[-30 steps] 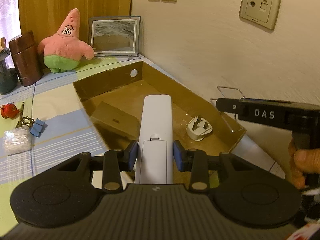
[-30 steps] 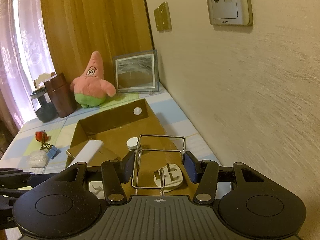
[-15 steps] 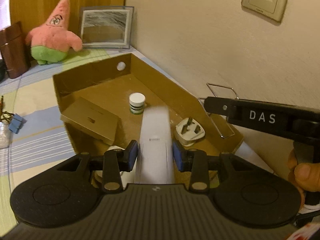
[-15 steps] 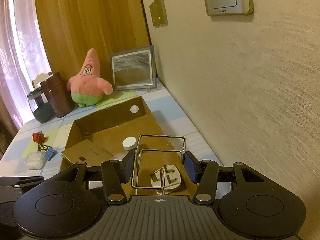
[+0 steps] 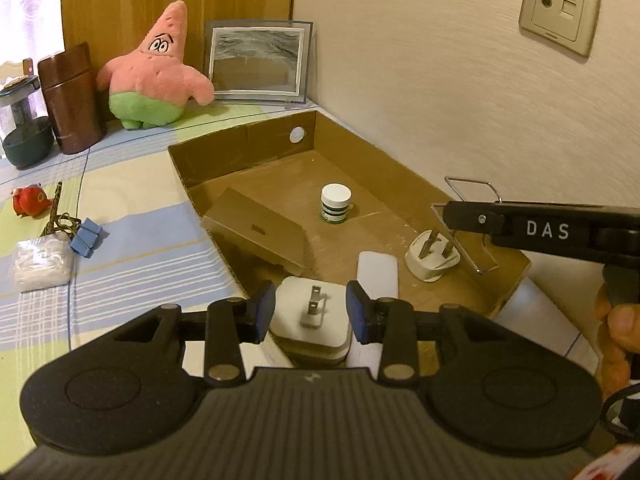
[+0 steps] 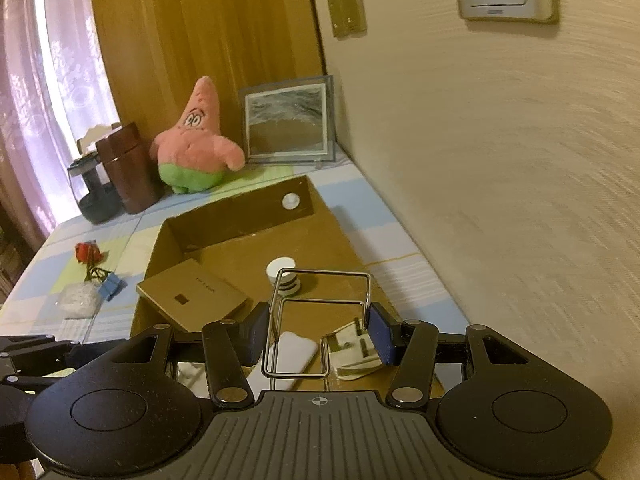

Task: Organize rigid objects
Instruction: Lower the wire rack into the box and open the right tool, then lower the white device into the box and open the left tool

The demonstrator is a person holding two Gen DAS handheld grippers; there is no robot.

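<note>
Our left hand-held gripper (image 5: pixel 311 312) hangs spread over the box's near edge, the white remote (image 5: pixel 377 270) just beyond; our right hand-held gripper (image 6: pixel 319 332) clamps the wire rack (image 6: pixel 320 304).

Brown cardboard box (image 5: pixel 360 160). White remote (image 5: pixel 378 272), white plug (image 5: pixel 432 254), white square charger (image 5: pixel 308 312). White-capped jar (image 5: pixel 336 204), dark-and-white banded. Silver wire rack (image 6: pixel 320 308). Pink plush star (image 5: pixel 156 72), green shorts. Blue binder clip (image 5: pixel 86 236). Worktop (image 5: pixel 132 248) cloth: pale blue, yellow-green, white stripes. Black tool (image 5: pixel 311 312), blue pads (image 5: pixel 358 312).
</note>
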